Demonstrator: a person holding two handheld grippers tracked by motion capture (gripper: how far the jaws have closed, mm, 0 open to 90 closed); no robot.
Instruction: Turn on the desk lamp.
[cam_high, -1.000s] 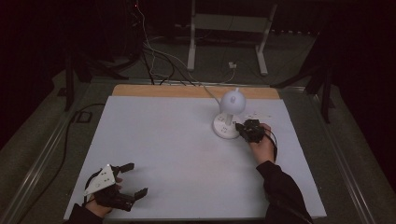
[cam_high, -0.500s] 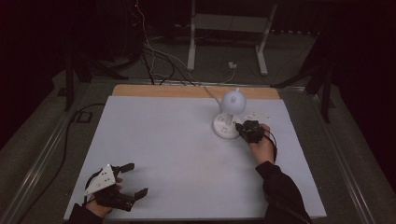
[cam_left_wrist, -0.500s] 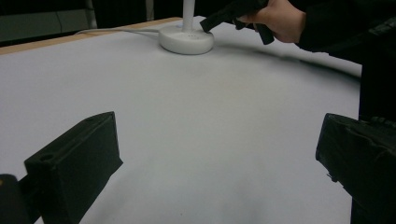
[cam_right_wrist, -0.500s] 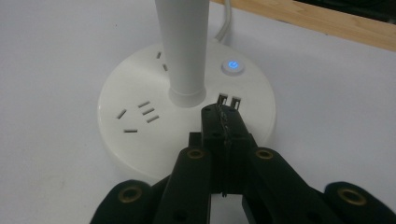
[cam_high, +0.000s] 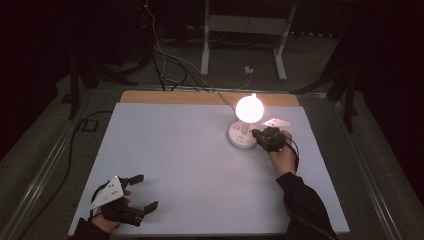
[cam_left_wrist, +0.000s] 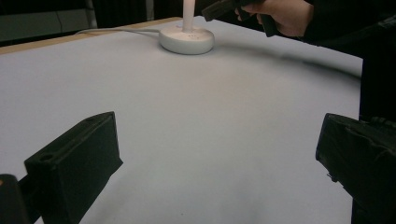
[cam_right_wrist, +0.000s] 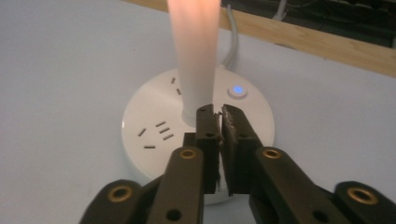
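Observation:
A white desk lamp stands on a round base with sockets, right of the table's middle; its globe glows brightly. My right gripper is shut with nothing in it. In the right gripper view its tips rest on the base at the foot of the lit stem, near a blue-lit button. My left gripper stands open near the table's front left corner, nothing between its jaws. The left gripper view shows the lamp base far off, with the other hand beside it.
The lamp's white cable runs off the back of the pale table, whose far edge is a wooden strip. Cables and a metal stand lie on the dark floor behind.
The lamp's globe has lit up; it was dark in both earlier frames. The right gripper stays at the lamp base. The left gripper has not moved.

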